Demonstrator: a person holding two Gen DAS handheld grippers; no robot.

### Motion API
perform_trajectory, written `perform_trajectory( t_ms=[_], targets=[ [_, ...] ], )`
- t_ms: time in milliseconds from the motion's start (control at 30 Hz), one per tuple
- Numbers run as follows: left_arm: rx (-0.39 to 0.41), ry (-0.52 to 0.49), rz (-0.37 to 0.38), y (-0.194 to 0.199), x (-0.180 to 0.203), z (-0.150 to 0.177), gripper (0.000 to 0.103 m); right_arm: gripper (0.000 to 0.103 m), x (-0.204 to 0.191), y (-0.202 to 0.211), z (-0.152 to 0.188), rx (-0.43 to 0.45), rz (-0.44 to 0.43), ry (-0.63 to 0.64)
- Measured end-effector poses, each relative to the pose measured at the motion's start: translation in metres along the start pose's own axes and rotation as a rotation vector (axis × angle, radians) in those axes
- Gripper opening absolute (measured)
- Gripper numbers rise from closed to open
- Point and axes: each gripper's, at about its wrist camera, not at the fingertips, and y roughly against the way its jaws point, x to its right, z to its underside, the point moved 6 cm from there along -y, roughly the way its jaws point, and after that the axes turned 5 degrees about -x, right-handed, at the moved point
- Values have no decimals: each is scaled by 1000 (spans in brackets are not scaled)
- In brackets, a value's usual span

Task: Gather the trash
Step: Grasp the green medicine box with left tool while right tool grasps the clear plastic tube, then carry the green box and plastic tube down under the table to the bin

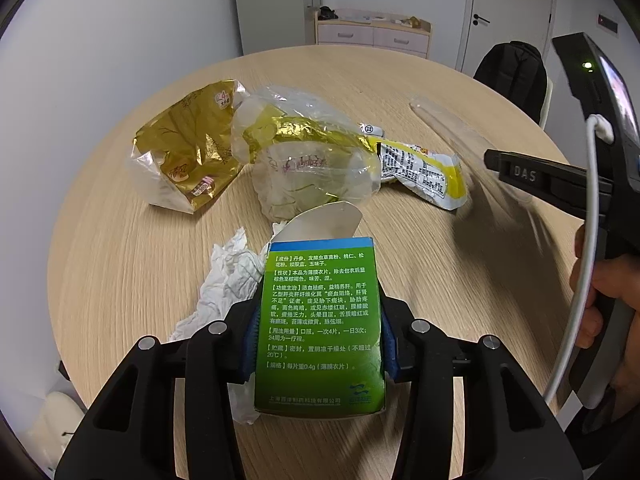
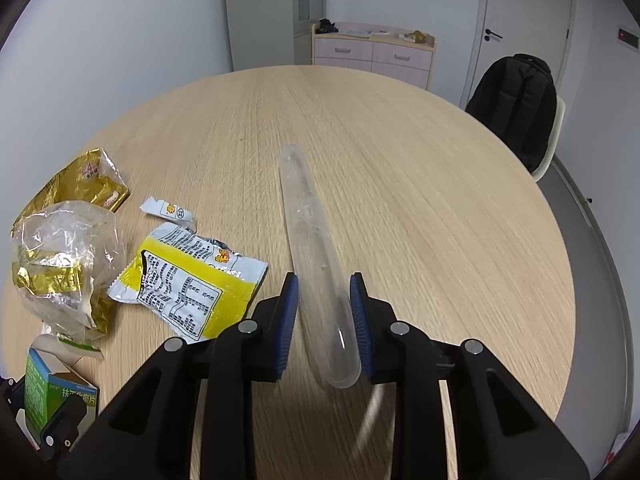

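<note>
A round, light wooden table fills a white-walled room, with a low pink drawer unit and a door beyond it, and a black backpack on a chair at the far right.

In the left wrist view, the left gripper clamps a green medicine box between its blue pads, the box's end flap standing open at the far end. Crumpled white tissue lies under and to the left of the box. Farther off lie a gold snack bag, a clear crumpled wrapper with gold foil, and a yellow and white packet to its right. The right-hand tool enters from the right edge, a hand around its grip.

In the right wrist view, the right gripper has its jaws narrowed around a long clear plastic tube, which lies on the bare table and points away. The right pad seems to touch the tube; whether the left pad does is hard to tell through the clear plastic. The packets and the box sit at the left.
</note>
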Motion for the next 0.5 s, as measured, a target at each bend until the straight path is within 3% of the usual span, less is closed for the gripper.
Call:
perform_trajectory(
  t_ms=[500],
  targets=[
    [32, 8, 15, 21, -9, 15, 45, 24, 10, 43, 22, 52, 26, -36]
  ],
)
